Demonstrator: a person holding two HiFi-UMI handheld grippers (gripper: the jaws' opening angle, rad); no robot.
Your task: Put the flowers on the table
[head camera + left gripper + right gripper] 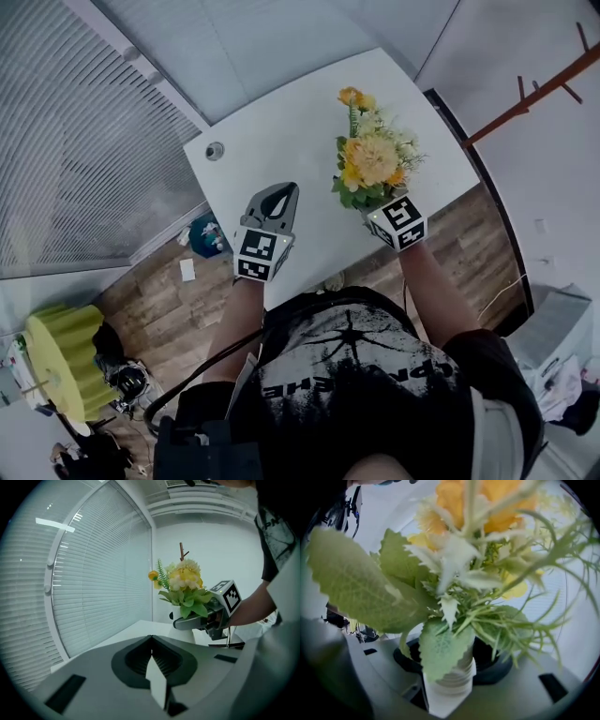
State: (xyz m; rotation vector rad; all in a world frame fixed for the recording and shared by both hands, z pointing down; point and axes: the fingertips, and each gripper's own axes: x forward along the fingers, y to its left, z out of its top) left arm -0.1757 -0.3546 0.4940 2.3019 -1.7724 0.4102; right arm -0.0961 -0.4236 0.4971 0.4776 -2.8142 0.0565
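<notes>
The right gripper (182,620) is clamped on the white ribbed pot (451,686) of the flowers (373,159) — its 2 jaws press the pot's sides, low under the green leaves, and the bunch stands upright with yellow and orange heads on top. In the head view the flowers sit over the near right part of the white table (281,122), close to its front edge. From the left gripper view the pot is low at the tabletop, but whether its base touches cannot be told. The left gripper (274,200) hovers to the left of the flowers, apart from them, over the table's near edge and pointing across the top — its 2 jaws are closed tip to tip with nothing between them. A small round grommet (215,150) lies in the tabletop near its left corner, well apart from both grippers. White blinds (75,122) run along the table's left side. Beyond the table's right edge a brown rack (544,86) shows against the wall. Lower in the head view lie a wood floor (169,319) and, at the left, a yellow stool (58,361).
</notes>
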